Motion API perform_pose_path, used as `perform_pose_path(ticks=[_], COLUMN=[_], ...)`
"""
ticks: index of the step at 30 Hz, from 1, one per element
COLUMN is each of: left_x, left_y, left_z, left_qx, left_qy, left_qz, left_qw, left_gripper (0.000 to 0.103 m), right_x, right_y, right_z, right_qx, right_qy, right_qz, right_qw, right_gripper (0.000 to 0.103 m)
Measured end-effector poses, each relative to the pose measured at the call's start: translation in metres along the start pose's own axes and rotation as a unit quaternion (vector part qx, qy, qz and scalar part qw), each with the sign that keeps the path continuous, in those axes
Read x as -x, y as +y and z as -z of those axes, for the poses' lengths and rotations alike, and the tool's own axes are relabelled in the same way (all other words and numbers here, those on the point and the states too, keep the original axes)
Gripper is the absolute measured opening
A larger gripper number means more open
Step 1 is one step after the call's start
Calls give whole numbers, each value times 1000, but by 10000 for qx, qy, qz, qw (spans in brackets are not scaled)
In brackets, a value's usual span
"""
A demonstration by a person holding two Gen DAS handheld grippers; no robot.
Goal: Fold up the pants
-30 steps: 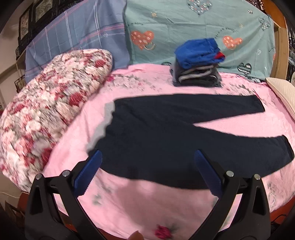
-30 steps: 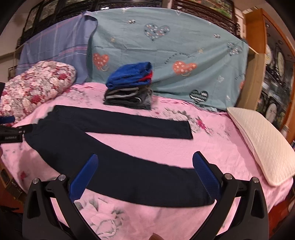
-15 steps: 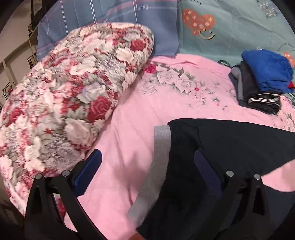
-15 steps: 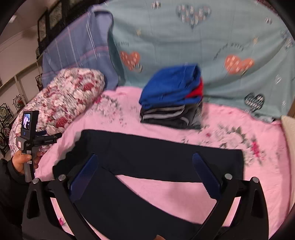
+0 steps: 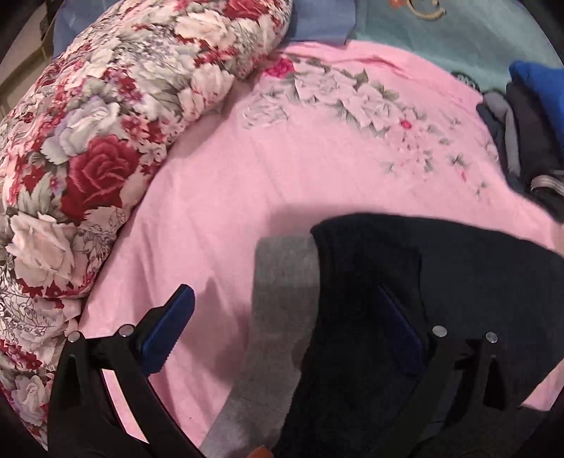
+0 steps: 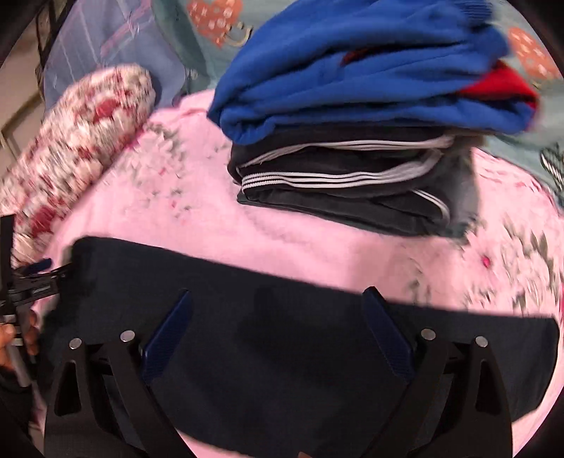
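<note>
Dark navy pants point(image 5: 440, 282) lie flat on the pink bedsheet point(image 5: 264, 169), their grey waistband point(image 5: 282, 317) turned outward at the left end. My left gripper point(image 5: 285, 324) is open, low over that waistband corner, one blue pad over the sheet and the other over the dark fabric. In the right wrist view the far pant leg point(image 6: 282, 317) stretches across the frame, and my right gripper point(image 6: 278, 324) hangs open just above it. The left gripper point(image 6: 38, 278) shows at the left edge there, held by a hand point(image 6: 17, 338).
A floral quilt roll point(image 5: 88, 141) lies along the left side of the bed. A stack of folded clothes point(image 6: 352, 169), blue on top of dark striped ones, sits just beyond the pant leg. A teal heart-print sheet point(image 5: 458, 31) hangs behind.
Both grippers have dropped lower and moved forward over the bed. The left closed in on the waistband corner, the right on the far pant leg near the folded stack. Both stayed open.
</note>
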State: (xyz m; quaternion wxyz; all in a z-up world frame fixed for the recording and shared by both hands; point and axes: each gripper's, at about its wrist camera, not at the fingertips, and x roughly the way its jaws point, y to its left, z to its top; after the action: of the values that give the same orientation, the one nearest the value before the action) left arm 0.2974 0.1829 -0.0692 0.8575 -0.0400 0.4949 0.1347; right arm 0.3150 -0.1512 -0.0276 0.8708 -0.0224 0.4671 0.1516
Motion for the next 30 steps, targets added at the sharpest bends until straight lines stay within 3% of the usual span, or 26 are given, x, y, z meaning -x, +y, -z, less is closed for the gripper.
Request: perform_pose_path(ticks=[3, 5, 7, 10, 19, 30], left_x=[-5, -7, -7, -4, 14, 38], left_y=[4, 5, 3, -3, 4, 2], left_z=[3, 3, 3, 2, 6, 11], left_qx=[56, 77, 36, -65, -2, -137], left_qy=[-50, -38, -22, -86, -222, -424], left_qz=[253, 445, 590, 682, 777, 757], left_qw=[9997, 9990, 9982, 9976, 9967, 9961], left_gripper=[93, 87, 74, 59, 42, 39], right_x=[-34, -51, -57, -53, -30, 16], right_y=[3, 0, -5, -9, -4, 4], right_z=[-3, -1, 0, -4, 0, 15], right_qx=[307, 460, 468, 593, 815, 979], right_qy=[268, 458, 407, 361, 44, -198], right_qz=[213, 327, 103, -236, -279, -431], right_qw=[9989, 9974, 9980, 9973, 9963, 9941], right_gripper=[88, 76, 71, 9, 4, 3])
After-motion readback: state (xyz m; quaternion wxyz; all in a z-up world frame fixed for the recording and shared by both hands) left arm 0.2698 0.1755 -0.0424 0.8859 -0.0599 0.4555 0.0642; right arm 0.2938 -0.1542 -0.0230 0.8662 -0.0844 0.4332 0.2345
